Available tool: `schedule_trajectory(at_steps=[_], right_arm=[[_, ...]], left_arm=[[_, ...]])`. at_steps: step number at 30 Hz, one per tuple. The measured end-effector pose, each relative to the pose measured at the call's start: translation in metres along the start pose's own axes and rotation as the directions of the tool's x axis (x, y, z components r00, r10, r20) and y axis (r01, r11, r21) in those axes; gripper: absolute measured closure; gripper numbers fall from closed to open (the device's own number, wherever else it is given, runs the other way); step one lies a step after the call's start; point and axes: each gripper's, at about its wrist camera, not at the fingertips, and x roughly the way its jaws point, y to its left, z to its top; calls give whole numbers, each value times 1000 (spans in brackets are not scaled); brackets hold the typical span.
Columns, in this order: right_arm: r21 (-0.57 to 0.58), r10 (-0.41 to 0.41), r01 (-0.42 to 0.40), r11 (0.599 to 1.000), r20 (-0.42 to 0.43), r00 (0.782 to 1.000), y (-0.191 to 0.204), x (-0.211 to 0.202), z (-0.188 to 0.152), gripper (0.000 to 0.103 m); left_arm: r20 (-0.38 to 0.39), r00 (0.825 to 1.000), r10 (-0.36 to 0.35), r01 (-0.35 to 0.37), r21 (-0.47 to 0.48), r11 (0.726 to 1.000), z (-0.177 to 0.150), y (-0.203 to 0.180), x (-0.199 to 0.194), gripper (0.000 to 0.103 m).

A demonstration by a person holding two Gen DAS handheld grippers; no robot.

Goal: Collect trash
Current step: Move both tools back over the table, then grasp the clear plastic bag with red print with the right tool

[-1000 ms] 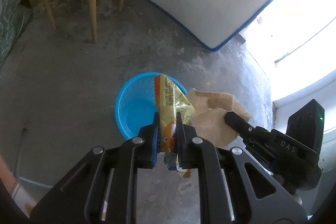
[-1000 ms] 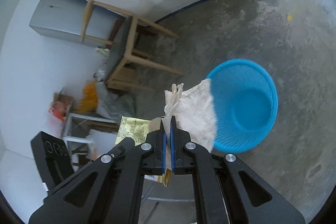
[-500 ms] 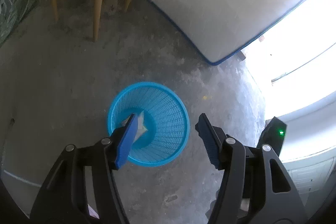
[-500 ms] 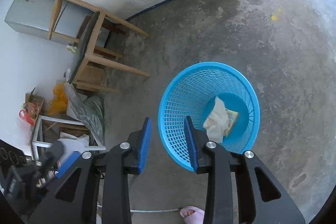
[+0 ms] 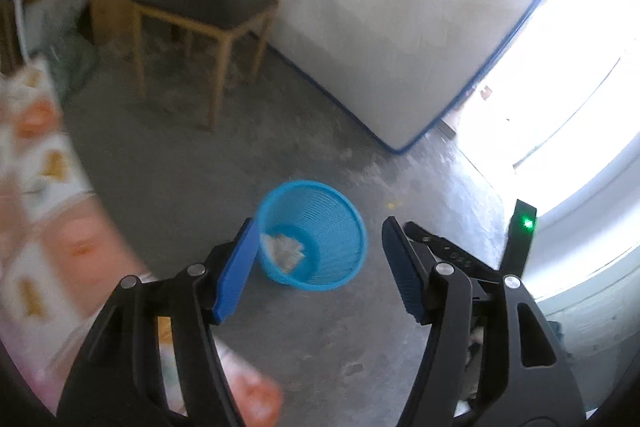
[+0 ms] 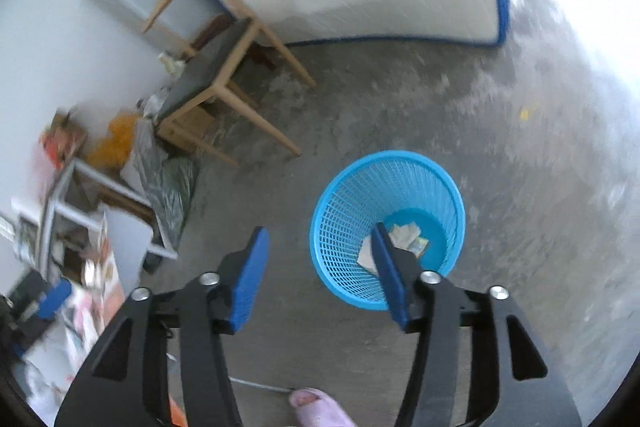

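Observation:
A blue mesh basket [image 5: 320, 199] stands on the concrete floor; it also shows in the right wrist view [image 6: 344, 227]. Crumpled paper and a wrapper [image 5: 282, 251] lie in its bottom, also seen in the right wrist view [image 6: 406, 237]. My left gripper [image 5: 320, 259] is open and empty, raised above and just in front of the basket. My right gripper [image 6: 320, 263] is open and empty, raised above the basket's left rim. The right gripper's body [image 5: 452, 255] shows at the right of the left wrist view.
A wooden chair [image 5: 208, 7] stands behind the basket, by a white mattress [image 5: 400, 7] leaning on the wall. Clutter and a metal rack [image 6: 76, 195] lie at the left. A patterned cloth [image 5: 44, 227] fills the left edge. A slippered foot [image 6: 316, 403] is below.
Both grippers let go of the wrapper and the paper, which dropped into the basket. Both jaws opened wider, and both grippers rose and pulled back from the basket.

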Motion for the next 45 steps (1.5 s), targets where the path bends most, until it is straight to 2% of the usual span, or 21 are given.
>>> schedule_trajectory(at_steps=[3,5,8,12,14,18,20,24,28,30,33,35,39,41,42,44,45], right_arm=[[-115,-20,23,993,25,999,30,-32,-15,34],[-198,-3,13,980,50,999,55,-58,-26,25],[-289,48,-27,957,64,997,87,-86,-41,24],[-374,131,-115,920,19,991,131,-110,-58,24],[-426,187,-178,887,-22,982,158,-119,-69,24],[-503,276,-309,807,-141,951,209,-120,-99,19],[-537,296,-354,766,-195,935,231,-116,-117,17],[-614,274,-414,672,-314,909,287,-84,-158,16],[-642,231,-444,625,-391,891,321,-53,-192,16],[-658,202,-439,612,-406,891,334,-40,-205,16],[-665,178,-458,590,-446,877,353,-19,-217,16],[-683,152,-446,578,-447,882,360,-8,-222,16],[-731,99,-423,535,-443,891,377,6,-236,16],[-736,75,-413,536,-446,892,378,14,-238,16],[-730,59,-407,550,-451,890,376,18,-238,18],[-713,55,-411,569,-465,884,372,23,-236,34],[-705,54,-408,579,-467,883,370,24,-235,37]], left_arm=[[54,996,64,-66,25,998,-19,8,-52,40],[89,990,112,-115,32,993,-31,14,-83,40],[148,972,181,-186,19,982,-52,25,-124,35],[195,941,277,-274,-41,961,-87,48,-174,33],[206,932,298,-287,-83,954,-102,63,-192,31],[243,894,375,-339,-181,923,-136,93,-228,31],[261,875,407,-353,-230,907,-153,109,-243,31],[282,856,434,-352,-297,888,-182,133,-262,31],[291,863,414,-318,-324,891,-209,149,-274,33],[304,870,389,-290,-323,901,-218,152,-277,39],[324,880,347,-243,-320,916,-224,153,-277,48],[334,889,313,-202,-328,923,-223,156,-274,51],[324,905,274,-163,-331,930,-220,165,-265,60],[312,912,265,-159,-326,932,-218,168,-260,63],[305,915,263,-160,-324,932,-215,169,-258,65],[289,922,260,-166,-313,935,-210,169,-252,67],[285,922,261,-170,-309,936,-207,170,-251,67]])
